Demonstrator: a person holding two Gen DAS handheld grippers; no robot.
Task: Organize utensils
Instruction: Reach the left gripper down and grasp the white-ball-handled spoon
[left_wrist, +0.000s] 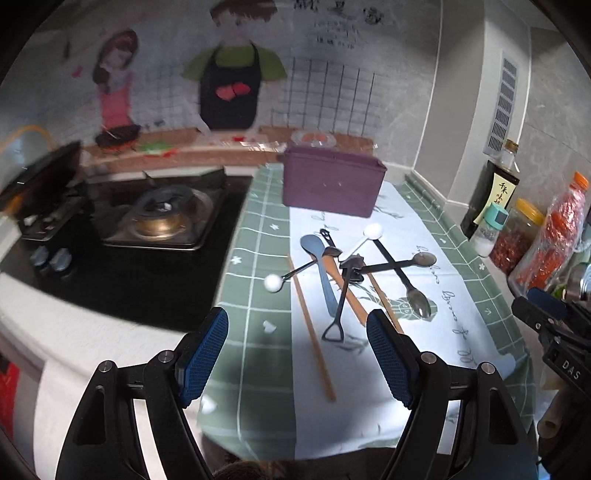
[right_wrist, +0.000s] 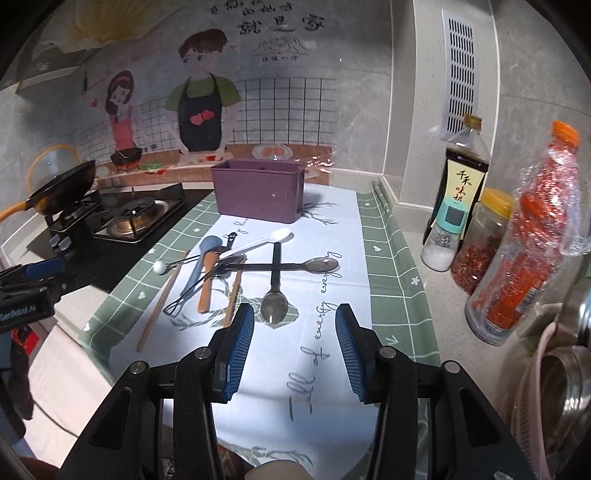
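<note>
A heap of utensils lies on the white cloth (left_wrist: 424, 332): a blue-grey spoon (left_wrist: 320, 271), a white spoon (left_wrist: 371, 233), two black-handled metal spoons (left_wrist: 417, 301) (right_wrist: 275, 301), wooden chopsticks (left_wrist: 311, 332) (right_wrist: 159, 306) and a black spoon with a white ball end (left_wrist: 274, 283). Behind the heap stands a purple holder box (left_wrist: 330, 184) (right_wrist: 258, 192). My left gripper (left_wrist: 297, 328) hovers open just short of the heap, over the chopsticks. My right gripper (right_wrist: 294, 325) is open, near the closest metal spoon. Neither holds anything.
A gas stove (left_wrist: 162, 218) (right_wrist: 125, 218) and a black pan (right_wrist: 61, 184) sit to the left. Along the right wall stand a soy sauce bottle (right_wrist: 463, 173), a salt shaker (right_wrist: 445, 240), a chilli jar (right_wrist: 480, 243) and a wrapped orange-capped bottle (right_wrist: 524, 251). A steel container (right_wrist: 554, 387) sits nearest right.
</note>
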